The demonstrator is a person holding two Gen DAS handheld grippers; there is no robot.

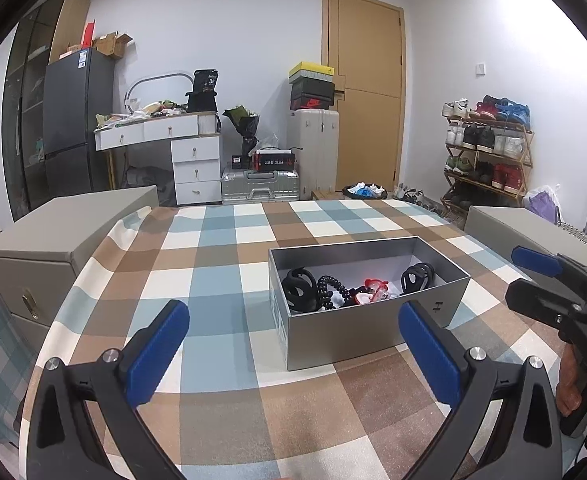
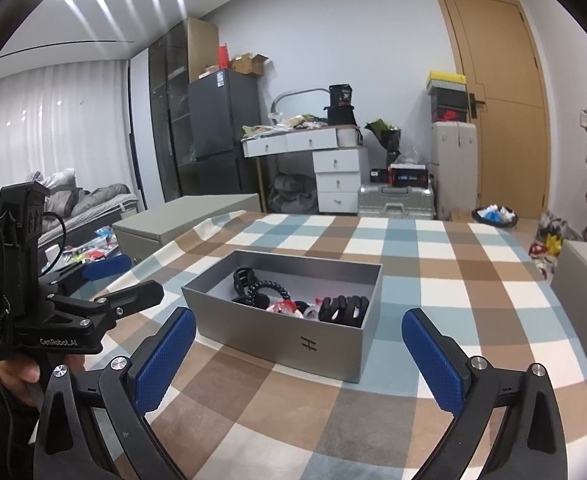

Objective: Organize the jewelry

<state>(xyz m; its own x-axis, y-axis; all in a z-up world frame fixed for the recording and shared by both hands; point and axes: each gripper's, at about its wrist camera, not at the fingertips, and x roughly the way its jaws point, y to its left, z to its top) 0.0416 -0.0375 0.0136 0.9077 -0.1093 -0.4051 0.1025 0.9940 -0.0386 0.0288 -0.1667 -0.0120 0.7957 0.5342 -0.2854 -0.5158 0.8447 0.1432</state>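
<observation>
A grey open box (image 1: 369,330) (image 2: 289,348) stands on the checked tablecloth (image 1: 221,264) (image 2: 433,264). Inside lie black hair claws (image 1: 302,289) (image 2: 343,309), a black beaded bracelet (image 1: 327,288) (image 2: 271,286) and red-and-white pieces (image 1: 373,290) (image 2: 283,307). My left gripper (image 1: 293,336) hovers open just short of the box's near left corner, nothing between its blue pads. My right gripper (image 2: 299,340) is open too, facing the box's near wall, and holds nothing. Each gripper also shows in the other's view, at the right edge (image 1: 533,276) and the left edge (image 2: 121,280).
Grey storage chests flank the table on the left (image 1: 53,240) (image 2: 189,216) and right (image 1: 533,224). Behind stand a dark fridge (image 1: 77,120), a cluttered white dresser (image 1: 173,140), suitcases (image 1: 259,186), a shoe rack (image 1: 489,152) and a wooden door (image 1: 365,80). A hand (image 2: 17,372) holds the left gripper's handle.
</observation>
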